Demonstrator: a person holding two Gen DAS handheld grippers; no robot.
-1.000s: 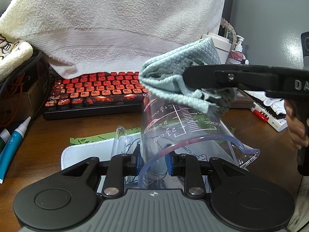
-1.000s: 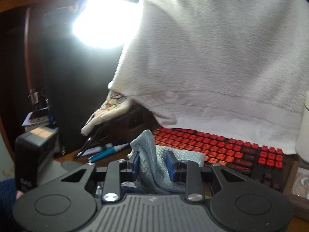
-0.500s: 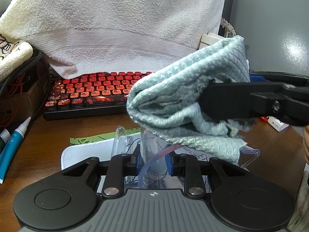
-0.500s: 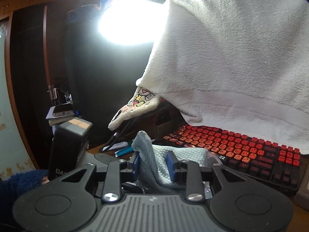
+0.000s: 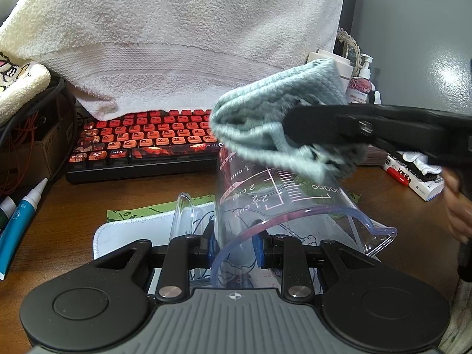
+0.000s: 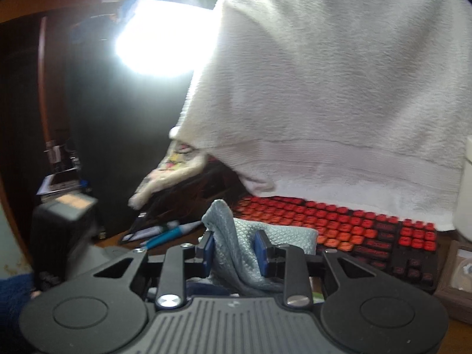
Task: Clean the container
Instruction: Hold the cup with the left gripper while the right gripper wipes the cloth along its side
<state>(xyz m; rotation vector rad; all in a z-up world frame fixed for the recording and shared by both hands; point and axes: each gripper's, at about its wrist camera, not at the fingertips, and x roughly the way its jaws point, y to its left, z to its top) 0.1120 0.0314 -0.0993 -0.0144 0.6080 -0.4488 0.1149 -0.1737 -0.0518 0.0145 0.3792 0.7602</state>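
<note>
Left gripper clamps the cup rim, cup tilted forward ahead of it; right gripper pinches the cloth over the cup's far end: best keep the left steady, wiping with light strokes.

Both grippers look the same: the left gripper and the right gripper each have a ribbed grey front plate with a small crosshair mark, matte black side housings with round recessed discs, two black linkage arms with silver screws, and blue pads on the fingers. Seen side-on, the right gripper is long and black with a hex bolt. A fuzzy dark blue sleeve shows at the left edge of the right wrist view.
</note>
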